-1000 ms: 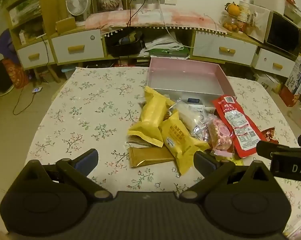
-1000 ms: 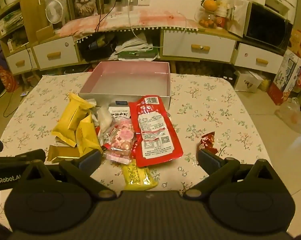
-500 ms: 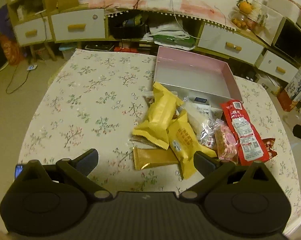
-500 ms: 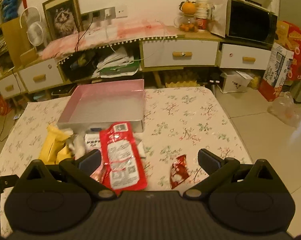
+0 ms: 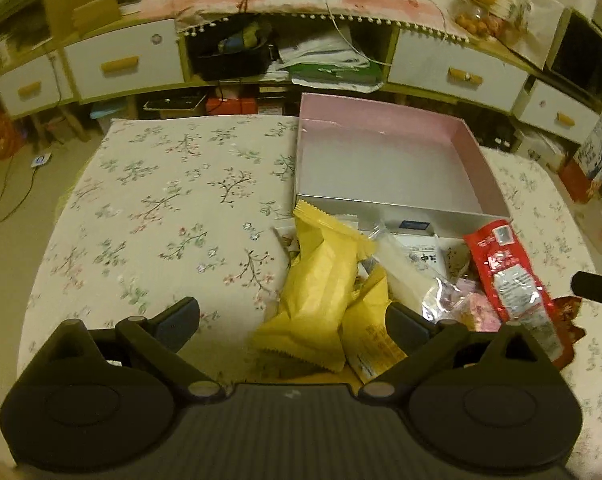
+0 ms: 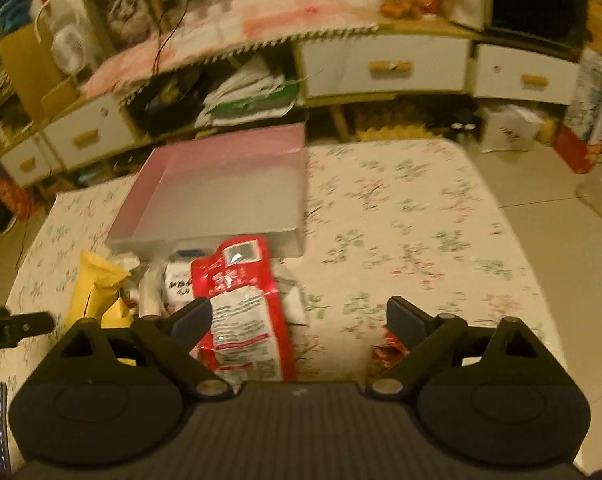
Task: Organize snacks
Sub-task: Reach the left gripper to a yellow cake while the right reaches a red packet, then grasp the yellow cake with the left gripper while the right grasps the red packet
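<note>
Nothing is sorted yet, as far as I can see — the pink box (image 5: 385,168) sits empty at the far side of the bench (image 5: 173,208), and every snack lies in a heap just in front of its near wall. In that heap I count the yellow packets (image 5: 321,284), a clear wrapped piece (image 5: 405,276), a pink sweet bag (image 5: 477,312), the long red packet (image 5: 509,284) and a small dark-red wrapper (image 6: 385,350) off to its right. So the whole job is left.

My left gripper (image 5: 293,320) has its jaws wide apart, empty, poised over the yellow packets. My right gripper (image 6: 299,318) is likewise spread and empty, between the red packet and the small wrapper.

Compared with half a second ago, both grippers have come lower and closer to the heap; the right view is blurred from the motion.
</note>
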